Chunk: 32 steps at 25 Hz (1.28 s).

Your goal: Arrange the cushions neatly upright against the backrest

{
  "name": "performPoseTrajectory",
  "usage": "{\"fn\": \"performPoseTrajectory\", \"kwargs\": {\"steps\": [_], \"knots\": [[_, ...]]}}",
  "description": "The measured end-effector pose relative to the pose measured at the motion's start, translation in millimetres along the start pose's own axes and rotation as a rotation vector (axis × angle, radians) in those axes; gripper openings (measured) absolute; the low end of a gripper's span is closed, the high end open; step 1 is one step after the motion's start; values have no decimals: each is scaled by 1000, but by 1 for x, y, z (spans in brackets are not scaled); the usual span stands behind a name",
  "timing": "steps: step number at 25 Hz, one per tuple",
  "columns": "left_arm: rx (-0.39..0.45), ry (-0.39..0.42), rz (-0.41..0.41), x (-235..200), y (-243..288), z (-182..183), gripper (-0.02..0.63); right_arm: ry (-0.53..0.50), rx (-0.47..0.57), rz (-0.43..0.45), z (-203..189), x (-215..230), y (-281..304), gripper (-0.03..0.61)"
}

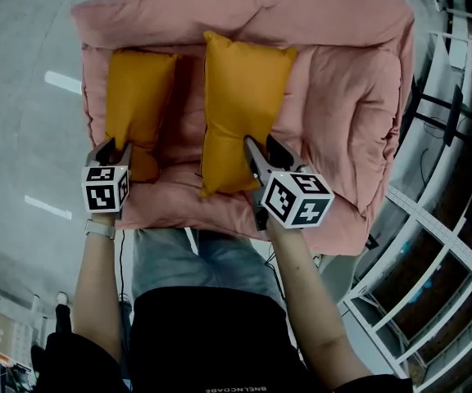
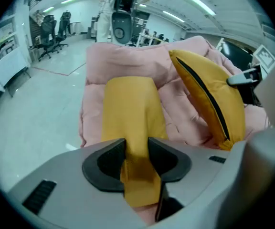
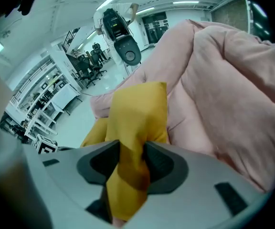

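Note:
Two orange cushions lie on a pink padded sofa [image 1: 342, 113]. The left cushion [image 1: 138, 97] rests flat near the sofa's left arm, and my left gripper [image 1: 113, 155] is shut on its near edge [image 2: 136, 168], the fabric pinched between both pads. The right cushion [image 1: 240, 105] stands tilted in the middle of the seat, leaning toward the backrest [image 1: 244, 6]. My right gripper [image 1: 262, 155] is shut on that cushion's near right corner [image 3: 130, 161], with the cloth bunched between the jaws.
White metal shelving [image 1: 433, 244] runs along the right of the sofa. Grey floor [image 1: 15, 97] lies to the left. In the left gripper view, office chairs [image 2: 49, 32] and a dark machine [image 2: 121, 13] stand beyond the backrest.

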<state>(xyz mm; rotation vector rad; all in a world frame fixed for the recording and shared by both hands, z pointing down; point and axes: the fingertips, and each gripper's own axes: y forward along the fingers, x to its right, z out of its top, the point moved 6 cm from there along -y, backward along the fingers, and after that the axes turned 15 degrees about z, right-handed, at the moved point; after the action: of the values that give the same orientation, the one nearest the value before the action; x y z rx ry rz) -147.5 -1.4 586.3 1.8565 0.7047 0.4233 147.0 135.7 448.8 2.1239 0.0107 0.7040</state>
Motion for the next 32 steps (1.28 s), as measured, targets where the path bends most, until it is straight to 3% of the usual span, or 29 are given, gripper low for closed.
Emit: {"fn": "performPoseTrajectory", "kwargs": {"steps": [2,9,17,26,32], "knots": [[-22,-64,4,-10,5,-9,163,-9,-12,2,1,1,9,175],[-30,-125,-26,-1,34,-18,186,-15,-23,5,-1,11,44,167],[11,-130,-32,1,41,-26,186,13,15,30,-6,13,75,149],[-16,-118,-41,10,55,-24,189,-38,-111,23,-23,24,112,156],[-14,-113,-37,13,58,-25,189,-111,-206,99,-35,23,144,146]]}}
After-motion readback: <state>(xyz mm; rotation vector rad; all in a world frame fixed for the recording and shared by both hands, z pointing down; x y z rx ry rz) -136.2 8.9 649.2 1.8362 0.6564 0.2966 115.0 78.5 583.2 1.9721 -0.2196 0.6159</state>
